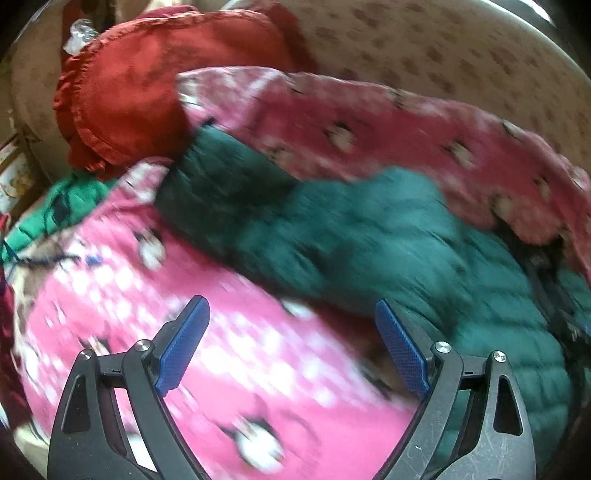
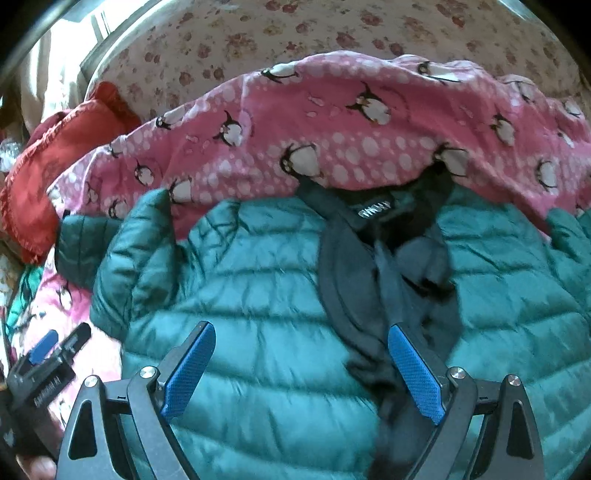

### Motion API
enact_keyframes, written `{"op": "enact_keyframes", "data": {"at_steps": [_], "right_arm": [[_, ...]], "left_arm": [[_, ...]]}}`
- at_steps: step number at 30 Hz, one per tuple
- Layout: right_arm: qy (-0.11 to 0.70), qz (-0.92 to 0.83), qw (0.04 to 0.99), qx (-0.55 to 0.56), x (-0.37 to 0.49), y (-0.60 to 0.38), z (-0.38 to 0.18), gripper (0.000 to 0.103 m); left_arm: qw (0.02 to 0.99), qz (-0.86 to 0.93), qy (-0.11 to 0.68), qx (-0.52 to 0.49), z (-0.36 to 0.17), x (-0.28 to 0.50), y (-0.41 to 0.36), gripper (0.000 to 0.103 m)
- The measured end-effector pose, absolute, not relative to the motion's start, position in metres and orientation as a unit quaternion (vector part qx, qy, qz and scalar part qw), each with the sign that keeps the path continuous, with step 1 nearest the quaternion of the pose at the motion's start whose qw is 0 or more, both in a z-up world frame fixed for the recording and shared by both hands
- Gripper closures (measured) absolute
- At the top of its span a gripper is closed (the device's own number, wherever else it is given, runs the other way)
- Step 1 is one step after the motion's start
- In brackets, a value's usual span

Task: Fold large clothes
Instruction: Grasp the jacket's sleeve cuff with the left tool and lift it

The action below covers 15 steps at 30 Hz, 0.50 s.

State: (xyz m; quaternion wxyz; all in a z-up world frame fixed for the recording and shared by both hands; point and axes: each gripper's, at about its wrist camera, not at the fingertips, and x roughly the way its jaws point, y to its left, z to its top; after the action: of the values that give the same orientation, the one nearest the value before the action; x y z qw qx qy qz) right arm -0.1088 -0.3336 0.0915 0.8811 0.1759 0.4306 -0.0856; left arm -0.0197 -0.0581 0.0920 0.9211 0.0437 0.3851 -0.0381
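A teal quilted puffer jacket [image 2: 266,302] lies spread on a pink penguin-print blanket [image 2: 332,122], its dark collar and front opening [image 2: 373,258] facing me. My right gripper [image 2: 301,334] is open and empty just above the jacket's chest. In the left wrist view the jacket's sleeve [image 1: 332,236] runs across the blanket [image 1: 240,369]. My left gripper [image 1: 291,314] is open and empty over the blanket, beside the sleeve. It also shows at the lower left of the right wrist view [image 2: 55,350].
A red frilled cushion [image 1: 147,88] lies at the back left, also seen in the right wrist view [image 2: 51,162]. A floral bedsheet [image 2: 295,33] covers the bed behind. A green garment [image 1: 62,206] lies at the left edge.
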Motion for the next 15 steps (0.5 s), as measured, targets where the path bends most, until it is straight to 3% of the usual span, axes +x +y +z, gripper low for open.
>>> {"op": "enact_keyframes", "data": {"at_steps": [7, 15], "right_arm": [[0.451, -0.072, 0.874, 0.166, -0.087, -0.319, 0.067, 0.009], [0.453, -0.064, 0.875, 0.158, -0.085, -0.316, 0.062, 0.009]], "left_arm": [[0.93, 0.017, 0.366, 0.007, 0.099, 0.056, 0.007, 0.012], [0.934, 0.035, 0.354, 0.039, 0.088, 0.115, 0.022, 0.012]]}}
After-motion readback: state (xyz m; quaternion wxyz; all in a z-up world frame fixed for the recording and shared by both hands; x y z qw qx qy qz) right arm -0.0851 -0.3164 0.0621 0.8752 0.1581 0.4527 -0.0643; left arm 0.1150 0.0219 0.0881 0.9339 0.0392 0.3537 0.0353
